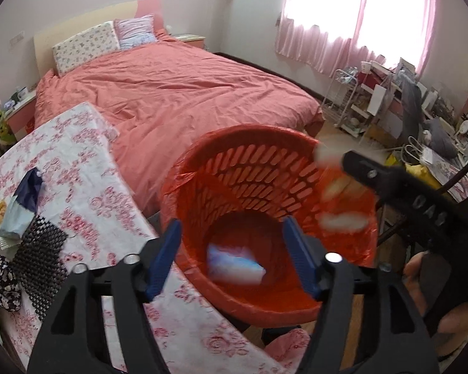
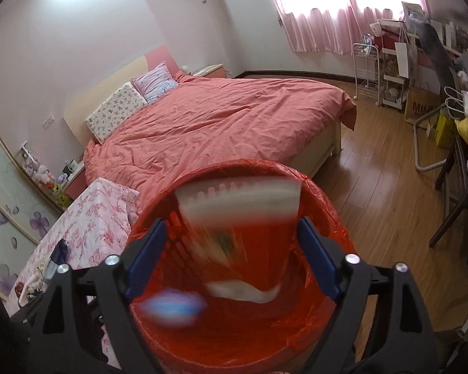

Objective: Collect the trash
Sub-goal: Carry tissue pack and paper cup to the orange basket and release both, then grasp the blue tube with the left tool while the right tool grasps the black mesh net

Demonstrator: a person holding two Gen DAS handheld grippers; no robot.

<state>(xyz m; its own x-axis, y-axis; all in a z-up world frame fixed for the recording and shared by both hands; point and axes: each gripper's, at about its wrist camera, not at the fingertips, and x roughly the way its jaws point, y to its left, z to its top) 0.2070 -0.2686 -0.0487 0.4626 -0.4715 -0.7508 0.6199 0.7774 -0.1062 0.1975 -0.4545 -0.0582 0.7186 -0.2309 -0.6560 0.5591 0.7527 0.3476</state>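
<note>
A red slotted trash basket [image 1: 249, 134] lined with a red bag stands beside the floral-cloth table [image 1: 87, 193]. My left gripper [image 1: 232, 233] hangs open over its mouth. A blurred blue-and-white packet [image 1: 234, 265] is loose inside the basket, below the blue pads. At the right of this view a finger [image 1: 371, 174] of the right gripper shows, with blurred white trash [image 1: 337, 196] beside it. In the right wrist view my right gripper [image 2: 231, 233] is open above the basket [image 2: 234, 163]. A blurred white-and-red wrapper [image 2: 240, 205] lies between its fingers, apparently loose. The blue-and-white packet [image 2: 174, 307] shows low left.
On the table lie a dark blue wrapper [image 1: 31, 187], a pale blue packet [image 1: 15, 221] and a black mesh piece [image 1: 40, 258]. A bed with a pink cover [image 1: 171, 93] fills the background. Wooden floor [image 2: 374, 187], a cluttered desk [image 1: 436, 143] and a wire shelf [image 2: 366, 68] are on the right.
</note>
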